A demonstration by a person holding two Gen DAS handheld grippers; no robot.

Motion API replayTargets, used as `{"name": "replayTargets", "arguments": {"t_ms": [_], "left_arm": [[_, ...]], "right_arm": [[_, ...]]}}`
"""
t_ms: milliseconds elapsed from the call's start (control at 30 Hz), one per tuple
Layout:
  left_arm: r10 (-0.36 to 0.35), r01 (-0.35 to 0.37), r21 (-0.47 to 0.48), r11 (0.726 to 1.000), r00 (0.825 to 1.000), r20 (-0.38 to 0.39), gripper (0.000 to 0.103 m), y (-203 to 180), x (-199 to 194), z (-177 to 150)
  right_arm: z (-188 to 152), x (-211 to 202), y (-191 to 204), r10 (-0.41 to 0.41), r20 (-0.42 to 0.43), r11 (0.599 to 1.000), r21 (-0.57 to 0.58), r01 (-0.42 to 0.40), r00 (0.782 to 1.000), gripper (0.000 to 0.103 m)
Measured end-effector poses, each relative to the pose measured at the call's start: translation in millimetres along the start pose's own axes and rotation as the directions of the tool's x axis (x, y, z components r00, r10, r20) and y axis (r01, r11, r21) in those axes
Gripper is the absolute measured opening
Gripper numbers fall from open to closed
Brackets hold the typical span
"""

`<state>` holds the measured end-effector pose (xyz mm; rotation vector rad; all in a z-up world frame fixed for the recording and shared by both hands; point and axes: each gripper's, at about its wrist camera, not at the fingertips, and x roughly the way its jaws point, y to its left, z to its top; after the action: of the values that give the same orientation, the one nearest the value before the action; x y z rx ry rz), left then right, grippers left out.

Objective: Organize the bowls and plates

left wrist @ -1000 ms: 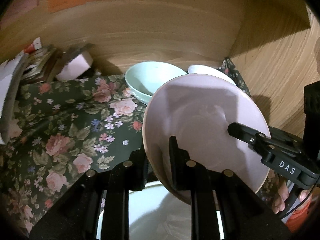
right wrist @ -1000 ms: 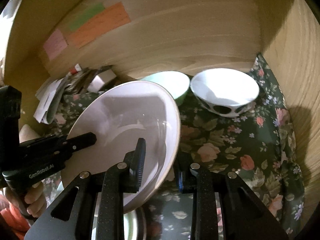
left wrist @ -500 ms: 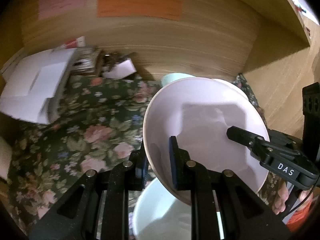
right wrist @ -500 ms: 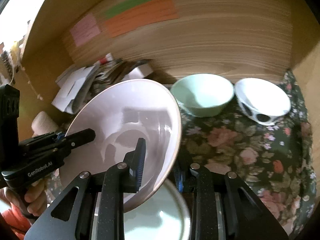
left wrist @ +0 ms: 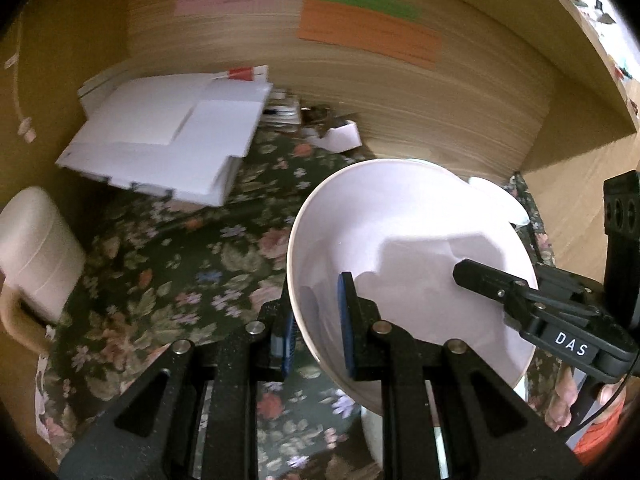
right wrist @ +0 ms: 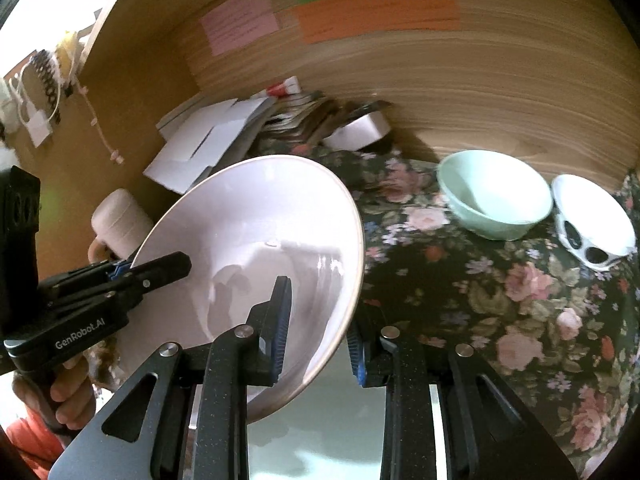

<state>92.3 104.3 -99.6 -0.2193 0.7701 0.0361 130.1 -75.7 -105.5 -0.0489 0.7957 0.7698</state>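
A large pale pink bowl (left wrist: 400,240) hangs tilted above the floral cloth, held by both rims. My left gripper (left wrist: 316,314) is shut on its left rim, and my right gripper (right wrist: 320,320) is shut on the opposite rim of the pink bowl (right wrist: 248,216). Each view also shows the other gripper clamped on the far side. A mint green bowl (right wrist: 494,194) and a white bowl with black spots (right wrist: 592,220) stand at the back right by the wooden wall. Directly under the held bowl lies a pale dish (right wrist: 320,420), mostly hidden.
A stack of white papers (left wrist: 168,136) and clutter lie at the back left. A cream mug (left wrist: 36,256) stands at the left edge. Coloured paper notes (left wrist: 368,36) hang on the wooden back wall. The floral cloth (right wrist: 500,300) covers the surface.
Both grippers have carried the pink bowl to the left. The mint and white bowls have slid towards the right of the views, and the papers and mug have come into sight.
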Motion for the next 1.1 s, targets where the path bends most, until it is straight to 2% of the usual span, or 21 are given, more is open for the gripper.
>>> {"name": "replayTargets", "arguments": {"t_ms": [467,1100], "left_arm": [[0.051,-0.052,-0.076,0.996,0.999,-0.006,0.018,58,-24,-26],[0.045,-0.056,-0.148,0.987,0.996,-0.075,0.018,100,-12,-58]], "right_arm": [[-9,33,54,0.035,-0.071,0.996,-0.074,-0.041,0.997,0.024],[-26,79,71,0.016,-0.227,0.993,-0.111,-0.042,0.974,0.024]]}}
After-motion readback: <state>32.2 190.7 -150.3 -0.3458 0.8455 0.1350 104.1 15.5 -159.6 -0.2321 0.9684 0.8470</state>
